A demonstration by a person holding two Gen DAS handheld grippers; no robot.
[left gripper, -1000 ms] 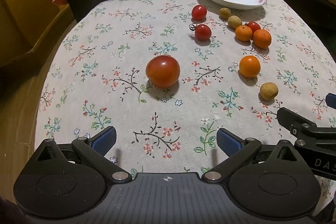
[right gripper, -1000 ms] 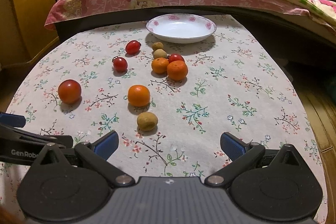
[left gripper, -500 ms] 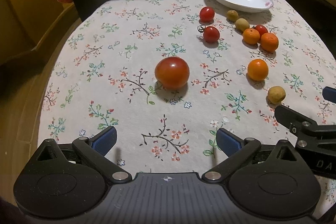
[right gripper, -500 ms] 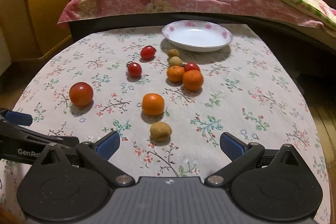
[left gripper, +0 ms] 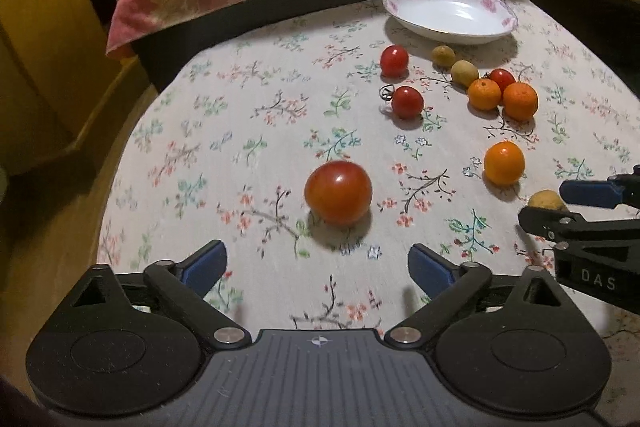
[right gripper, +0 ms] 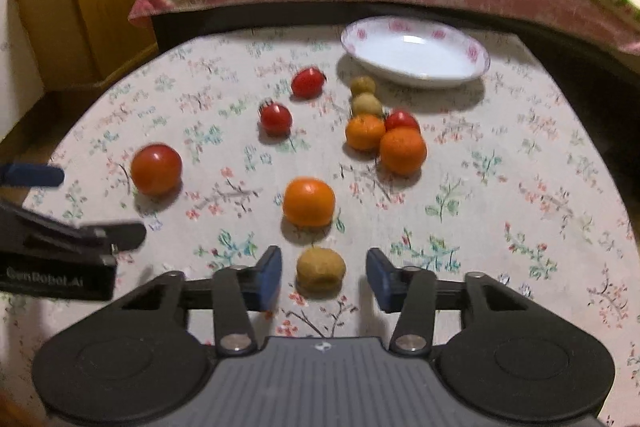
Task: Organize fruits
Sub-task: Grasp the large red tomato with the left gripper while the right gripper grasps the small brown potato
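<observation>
Floral tabletop [right gripper: 520, 155]: your right claw [right gripper: 322, 273] has narrowed around the brown fruit [right gripper: 321, 269], not yet gripping; left claw [left gripper: 316, 269] stays wide open, empty.

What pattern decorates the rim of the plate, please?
Pink roses on the white plate, clearest in the right wrist view.

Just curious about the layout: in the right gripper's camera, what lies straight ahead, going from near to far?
Brown fruit between the fingers → lone orange → orange pair → two more brown fruits → plate.
</observation>
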